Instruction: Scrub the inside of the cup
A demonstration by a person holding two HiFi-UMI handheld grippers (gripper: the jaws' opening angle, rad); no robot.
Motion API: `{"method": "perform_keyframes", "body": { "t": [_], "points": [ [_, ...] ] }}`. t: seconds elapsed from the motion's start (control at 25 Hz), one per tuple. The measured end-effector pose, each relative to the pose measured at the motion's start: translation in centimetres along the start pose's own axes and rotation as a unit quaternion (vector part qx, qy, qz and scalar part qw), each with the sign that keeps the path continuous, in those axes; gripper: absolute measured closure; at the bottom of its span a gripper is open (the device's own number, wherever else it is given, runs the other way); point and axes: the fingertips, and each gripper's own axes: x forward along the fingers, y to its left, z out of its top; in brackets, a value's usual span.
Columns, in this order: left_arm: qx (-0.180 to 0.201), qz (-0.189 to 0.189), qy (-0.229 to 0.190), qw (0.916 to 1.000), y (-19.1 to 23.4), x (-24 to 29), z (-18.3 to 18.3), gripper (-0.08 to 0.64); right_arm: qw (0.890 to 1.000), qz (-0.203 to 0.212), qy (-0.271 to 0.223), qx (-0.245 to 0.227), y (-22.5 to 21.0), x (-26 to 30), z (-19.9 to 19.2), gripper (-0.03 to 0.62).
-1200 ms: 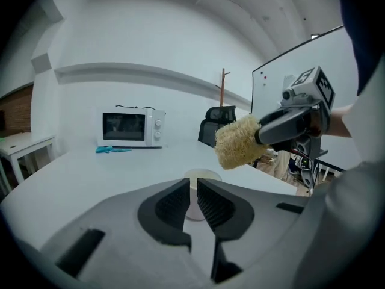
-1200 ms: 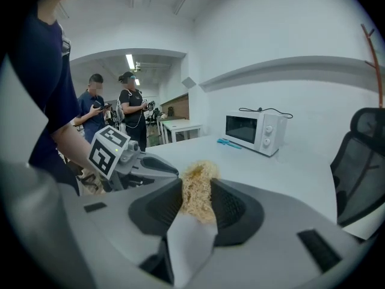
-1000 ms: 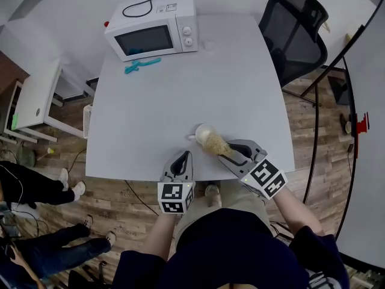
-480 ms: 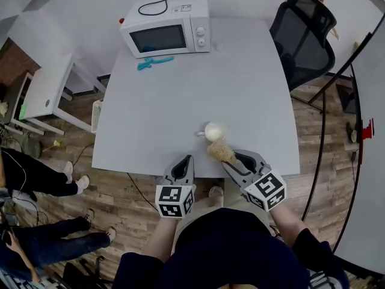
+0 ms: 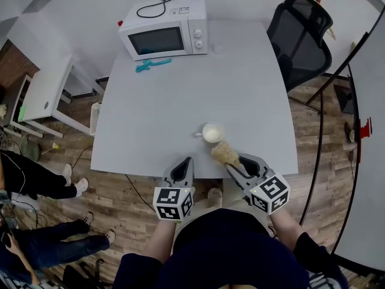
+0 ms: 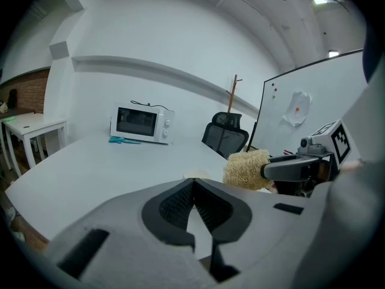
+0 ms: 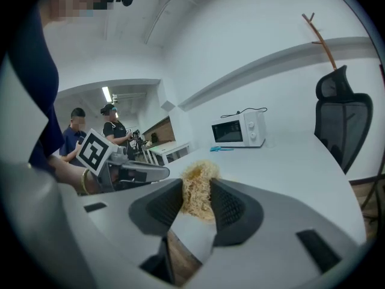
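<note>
Pictured near the front edge of the tabletop, a little right of its middle: a white cup, upright, handle turned left. Just beside it on the front side, and outside it: a tan fibrous scrubber, pinched between the jaws of the right hand-held gripper, tuft sticking out past the tips. Over the same front edge, left of the cup and apart from it: the left hand-held gripper, clenched on nothing, jaws pressed together. At the far left corner: a white microwave, door facing the front edge, black cord lying on top. Just in front of it: a teal tool, flat on the tabletop. Off the far right corner: a black office chair. Off the left edge, on the wood floor: a small white side table. In the right gripper view, beyond the left hand-held gripper's marker cube: two people standing in the background.
</note>
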Motion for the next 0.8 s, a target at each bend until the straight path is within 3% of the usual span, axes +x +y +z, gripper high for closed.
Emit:
{"method": "perform_keyframes", "body": {
  "t": [0.8],
  "points": [
    [-0.01, 0.0, 0.007, 0.9999, 0.2, 1.6, -0.1, 0.541, 1.0, -0.019, -0.012, 0.017, -2.0, -0.4, 0.7, 0.443]
  ]
}}
